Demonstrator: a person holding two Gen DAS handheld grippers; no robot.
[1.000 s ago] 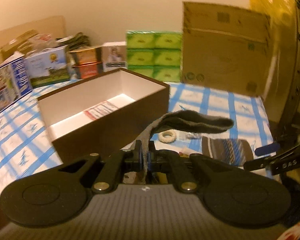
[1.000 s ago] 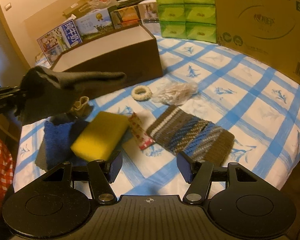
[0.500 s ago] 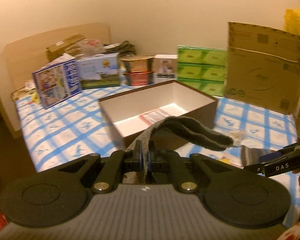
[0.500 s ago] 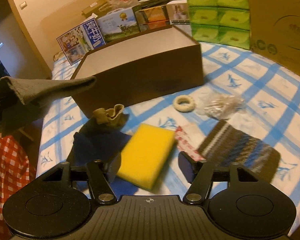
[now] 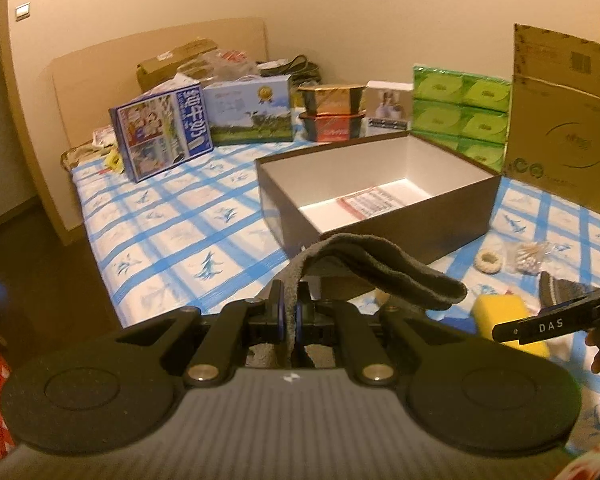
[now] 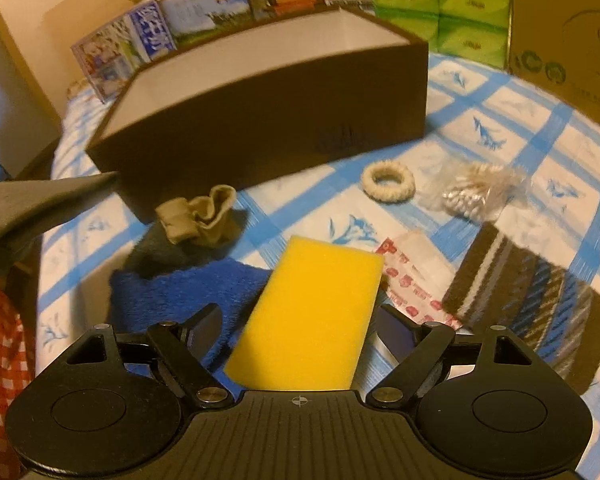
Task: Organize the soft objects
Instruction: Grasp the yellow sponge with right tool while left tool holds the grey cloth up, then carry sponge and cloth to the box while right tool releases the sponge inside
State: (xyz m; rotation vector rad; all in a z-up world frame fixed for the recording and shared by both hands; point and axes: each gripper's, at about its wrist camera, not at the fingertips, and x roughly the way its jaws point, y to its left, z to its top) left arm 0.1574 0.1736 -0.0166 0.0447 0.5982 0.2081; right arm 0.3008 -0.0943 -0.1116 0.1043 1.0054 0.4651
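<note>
Nearly all of the sorting is still ahead of me, I judge: the brown box [image 5: 380, 200] holds only a flat printed paper on its white floor, and no soft thing lies in it yet. My left claw [image 5: 288, 312] is clenched on a grey cloth [image 5: 380, 260], a thick felt-like strip that arches up out of the pads and droops forward, hanging in the air just short of the box's near wall. My right claw [image 6: 296, 332] is opening, its pads standing clear on either side of the yellow sponge [image 6: 312, 316], a smooth, square-edged foam block that lies partly on a shaggy blue towel [image 6: 172, 292]. Beside those on the blue-checked bed sheet [image 6: 540, 128] wait a crumpled beige cloth [image 6: 200, 220] resting on something dark and fuzzy, a ribbed cream ring [image 6: 388, 180] that looks like a knitted hair tie, a crinkly clear bag [image 6: 476, 196] of pale small things, a flat red-printed packet [image 6: 408, 276], and a striped knit piece [image 6: 528, 292] in brown, grey and blue with a coarse weave. All of these are outside the box.
</note>
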